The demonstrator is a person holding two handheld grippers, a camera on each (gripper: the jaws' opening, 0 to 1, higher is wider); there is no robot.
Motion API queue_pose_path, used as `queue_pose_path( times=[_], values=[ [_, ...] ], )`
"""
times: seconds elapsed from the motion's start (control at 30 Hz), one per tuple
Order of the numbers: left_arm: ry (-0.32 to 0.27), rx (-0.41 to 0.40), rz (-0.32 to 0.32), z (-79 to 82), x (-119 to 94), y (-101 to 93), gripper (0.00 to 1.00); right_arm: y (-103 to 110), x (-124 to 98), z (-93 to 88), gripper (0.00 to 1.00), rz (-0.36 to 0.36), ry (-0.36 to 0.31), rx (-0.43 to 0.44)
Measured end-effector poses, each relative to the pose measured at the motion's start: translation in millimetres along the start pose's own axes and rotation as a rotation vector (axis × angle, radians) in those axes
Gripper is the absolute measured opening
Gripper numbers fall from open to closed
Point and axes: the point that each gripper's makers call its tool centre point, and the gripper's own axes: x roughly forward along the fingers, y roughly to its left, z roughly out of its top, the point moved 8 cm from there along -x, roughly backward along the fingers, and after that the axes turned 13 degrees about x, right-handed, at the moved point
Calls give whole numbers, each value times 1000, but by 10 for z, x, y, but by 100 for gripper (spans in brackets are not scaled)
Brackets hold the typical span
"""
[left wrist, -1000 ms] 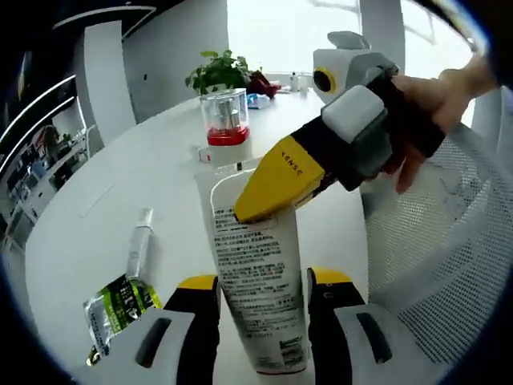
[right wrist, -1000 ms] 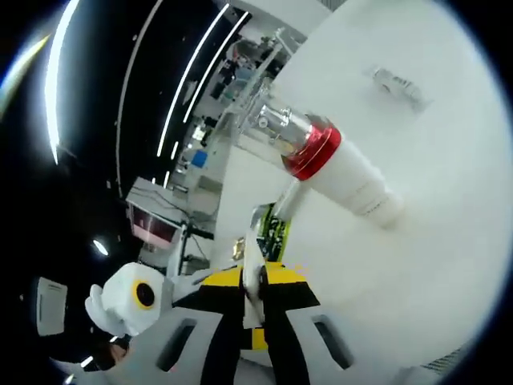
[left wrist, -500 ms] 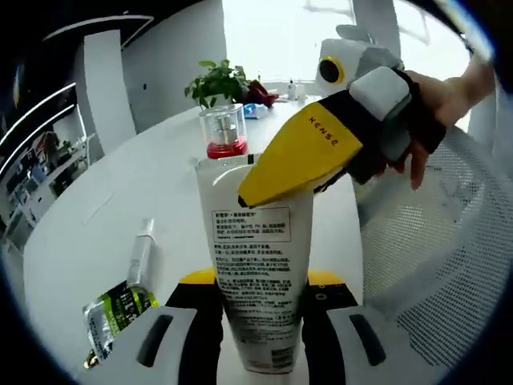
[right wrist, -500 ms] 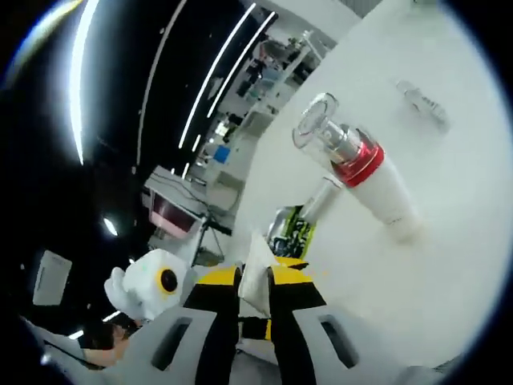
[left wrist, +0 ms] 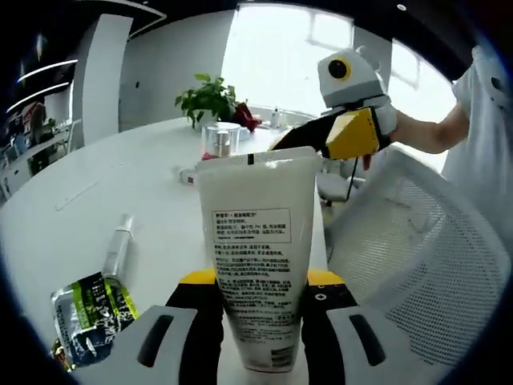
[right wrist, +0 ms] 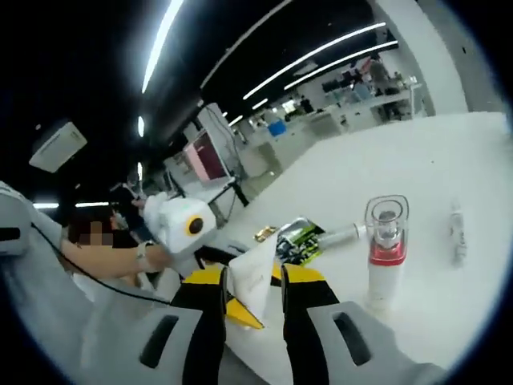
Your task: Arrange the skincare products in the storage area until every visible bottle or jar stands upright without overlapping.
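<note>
The white tube (left wrist: pixel 255 257) in the left gripper view bears a framed block of small print with more lines under it and a barcode at its 6 o'clock end, all too fine to read; the green sachet (left wrist: pixel 86 314) at 8 o'clock carries pale lettering, also illegible; nothing readable in the right gripper view

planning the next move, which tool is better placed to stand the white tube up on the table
Left. The left tool is clamped on the white tube low on its body, over the table. The right tool only pinches the tube's flat end.
</note>
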Motion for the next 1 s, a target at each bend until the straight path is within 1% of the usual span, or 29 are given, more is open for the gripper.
queue_pose_path(
  times=[0.07, 0.1, 0.17, 0.2, 0.27, 0.3, 0.33, 0.37, 0.4, 0.43, 0.5, 0.63, 0.7, 0.8, 0.9, 1.0],
  values=[
    [-22, 5, -21, 19, 19, -13, 33, 11, 47, -14, 30, 10, -4, 1],
    [-36, 14, -38, 37, 20, -24, 33, 25, 69, -14, 33, 36, -9, 4],
    [-64, 26, -67, 70, 16, -48, 33, 29, 101, -14, 38, 63, -10, 5],
    [-88, 25, -91, 104, 10, -68, 33, 36, 113, -4, 42, 83, -15, -13],
    [-134, 43, -141, 158, -6, -110, 33, 40, 121, 8, 45, 89, -26, -24],
    [-148, 49, -165, 176, -21, -125, 33, 56, 123, 14, 47, 109, -29, -32],
    [-149, 30, -176, 185, -32, -131, 33, 72, 134, 43, 49, 130, -45, -34],
    [-186, 36, -203, 216, -45, -142, 33, 83, 133, 47, 50, 132, -46, -39],
    [-212, 47, -232, 241, -59, -162, 33, 120, 130, 68, 51, 161, -51, -76],
    [-221, 55, -242, 246, -70, -166, 33, 151, 132, 73, 51, 183, -55, -97],
    [-230, 67, -267, 269, -68, -194, 33, 205, 140, 73, 49, 202, -50, -119],
    [-248, 77, -300, 311, -37, -223, 33, 285, 191, 72, 48, 228, -57, -131],
    [-271, 79, -315, 342, -28, -230, 33, 305, 221, 64, 47, 237, -48, -156],
    [-302, 76, -337, 385, -33, -233, 33, 310, 238, 72, 48, 246, -59, -173],
    [-309, 84, -339, 397, -33, -233, 33, 314, 245, 91, 47, 248, -71, -205],
    [-307, 92, -326, 398, -26, -226, 33, 300, 232, 99, 46, 244, -77, -206]
  ],
)
